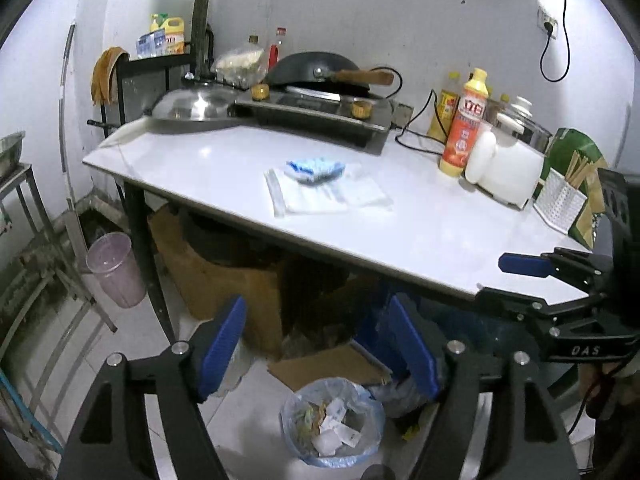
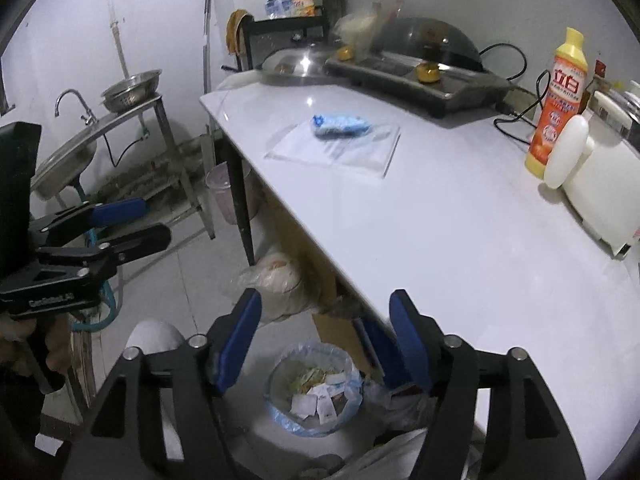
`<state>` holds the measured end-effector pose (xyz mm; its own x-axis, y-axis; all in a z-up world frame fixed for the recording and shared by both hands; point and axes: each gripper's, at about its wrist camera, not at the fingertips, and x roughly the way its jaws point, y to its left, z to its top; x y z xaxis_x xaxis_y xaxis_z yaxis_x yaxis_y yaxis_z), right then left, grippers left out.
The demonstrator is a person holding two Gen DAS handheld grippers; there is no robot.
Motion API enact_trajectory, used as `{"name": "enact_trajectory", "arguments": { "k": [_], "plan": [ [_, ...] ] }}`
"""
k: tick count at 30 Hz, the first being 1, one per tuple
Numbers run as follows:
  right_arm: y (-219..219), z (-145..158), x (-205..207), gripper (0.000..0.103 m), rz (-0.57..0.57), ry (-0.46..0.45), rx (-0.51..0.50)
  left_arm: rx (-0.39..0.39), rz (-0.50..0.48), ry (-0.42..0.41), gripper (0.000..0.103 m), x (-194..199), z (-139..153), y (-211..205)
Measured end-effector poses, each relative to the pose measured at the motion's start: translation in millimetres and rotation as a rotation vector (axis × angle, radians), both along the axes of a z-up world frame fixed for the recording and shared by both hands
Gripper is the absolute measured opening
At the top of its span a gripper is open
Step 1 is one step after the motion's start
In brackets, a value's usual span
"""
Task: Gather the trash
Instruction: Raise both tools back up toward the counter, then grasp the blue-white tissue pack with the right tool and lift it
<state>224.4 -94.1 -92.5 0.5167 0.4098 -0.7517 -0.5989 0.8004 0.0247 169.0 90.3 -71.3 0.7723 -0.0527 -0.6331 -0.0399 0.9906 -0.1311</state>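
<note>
I have both tools raised over the floor at the near edge of the white table (image 1: 224, 160), each looking down past its own blue pads. The left gripper (image 1: 320, 344) stands with its jaws spread apart and nothing between them; through the gap I see the trash bin (image 1: 332, 424) on the tiled floor, lined with a blue plastic bag and holding paper scraps and wrappers. The right gripper (image 2: 326, 344) is likewise spread wide and empty, with the same bin (image 2: 316, 392) straight below the gap. On the tabletop, well apart from both tools, a crumpled blue wrapper (image 2: 340, 126) lies on top of flat clear plastic packets (image 2: 336, 148); from the left view the wrapper (image 1: 316, 168) sits on the far part of those packets (image 1: 324, 196). Behind them a dark wok (image 1: 316, 70) rests on a stove (image 1: 316, 112), a steel lid (image 1: 192, 106) lies beside it, and a yellow detergent bottle (image 2: 558, 104) stands upright near the wall.
</note>
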Motion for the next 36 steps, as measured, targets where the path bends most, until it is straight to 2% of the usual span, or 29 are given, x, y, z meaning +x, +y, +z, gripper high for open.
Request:
{"name": "enact_trajectory", "arguments": {
  "k": [4,13,36],
  "plan": [
    [3.8,12.1,11.6,0.066,-0.005,-0.019,0.006,0.008,-0.004,-0.023,0.083,7.9,11.4,5.1],
    [17.1,27.8,45.0,0.066,0.001,-0.042,0.018,0.021,-0.006,-0.051,0.084,35.4,25.8,18.6],
    [91.8,9.1,151.2,0.066,0.030,-0.031,-0.009,-0.011,0.040,-0.052,0.084,107.1,1.7,91.1]
  ]
}}
